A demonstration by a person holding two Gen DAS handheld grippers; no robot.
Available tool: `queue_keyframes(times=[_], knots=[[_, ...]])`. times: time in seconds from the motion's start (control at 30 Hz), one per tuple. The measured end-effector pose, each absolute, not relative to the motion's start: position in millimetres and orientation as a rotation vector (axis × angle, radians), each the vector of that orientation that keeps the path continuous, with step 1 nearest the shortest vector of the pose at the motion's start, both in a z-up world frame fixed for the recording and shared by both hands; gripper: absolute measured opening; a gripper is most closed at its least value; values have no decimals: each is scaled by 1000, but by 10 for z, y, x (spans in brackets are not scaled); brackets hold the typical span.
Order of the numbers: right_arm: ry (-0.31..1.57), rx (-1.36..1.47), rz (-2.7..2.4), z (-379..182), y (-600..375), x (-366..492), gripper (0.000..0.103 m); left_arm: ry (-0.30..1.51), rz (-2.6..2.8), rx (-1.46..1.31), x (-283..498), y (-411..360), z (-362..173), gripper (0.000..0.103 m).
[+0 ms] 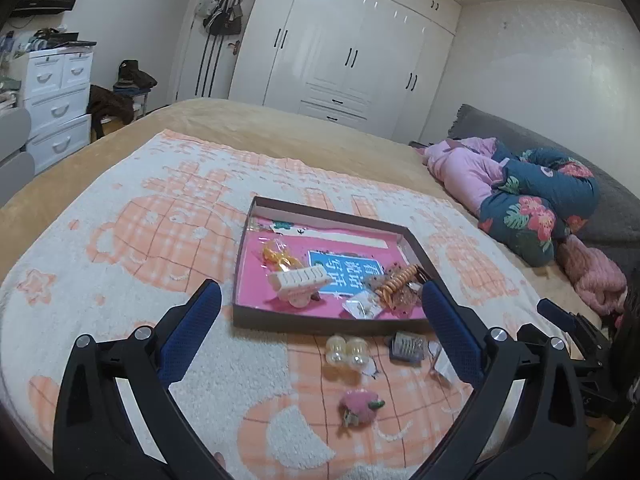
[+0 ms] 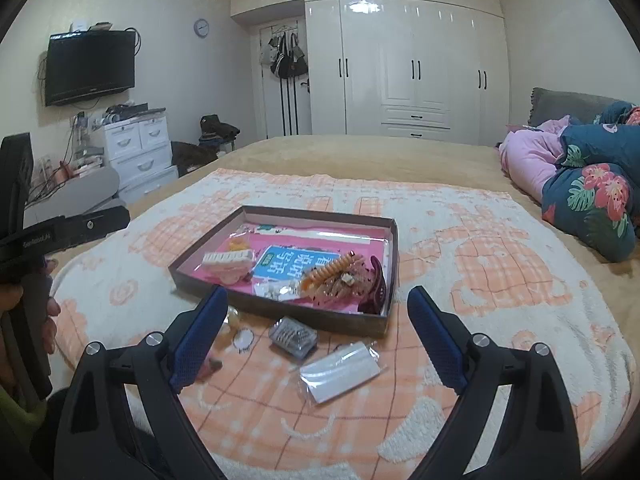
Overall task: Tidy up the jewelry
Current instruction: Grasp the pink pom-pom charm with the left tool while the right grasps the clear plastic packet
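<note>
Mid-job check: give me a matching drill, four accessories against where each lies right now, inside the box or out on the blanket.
Things:
1. orange spiral hair tie
2. white claw clip
3. pink strawberry clip
4. clear packet

Places:
A. on the blanket, nearest the left tongs' camera
B. in the box, right side
C. on the blanket, between the right tongs' fingers
D. in the box, left-centre

Pairs: 1-B, 2-D, 3-A, 4-C

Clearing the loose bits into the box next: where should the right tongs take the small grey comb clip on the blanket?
Grip the grey comb clip across its short width, coming straight down from above: it lies flat on the blanket, beside the box, leaving nothing to get under.
</note>
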State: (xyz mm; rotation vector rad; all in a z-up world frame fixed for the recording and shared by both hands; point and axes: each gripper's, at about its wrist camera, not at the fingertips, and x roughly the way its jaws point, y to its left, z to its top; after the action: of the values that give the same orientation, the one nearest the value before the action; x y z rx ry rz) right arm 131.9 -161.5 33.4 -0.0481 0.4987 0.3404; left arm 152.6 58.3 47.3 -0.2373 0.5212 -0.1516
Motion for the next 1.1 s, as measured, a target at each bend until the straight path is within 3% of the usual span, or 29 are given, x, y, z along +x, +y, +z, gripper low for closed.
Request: queue_keyframes(times=[1.1], knots=[[683,-104,340,-453,-1789,1423,95,762,-240,-106,1459,92,-198,92]])
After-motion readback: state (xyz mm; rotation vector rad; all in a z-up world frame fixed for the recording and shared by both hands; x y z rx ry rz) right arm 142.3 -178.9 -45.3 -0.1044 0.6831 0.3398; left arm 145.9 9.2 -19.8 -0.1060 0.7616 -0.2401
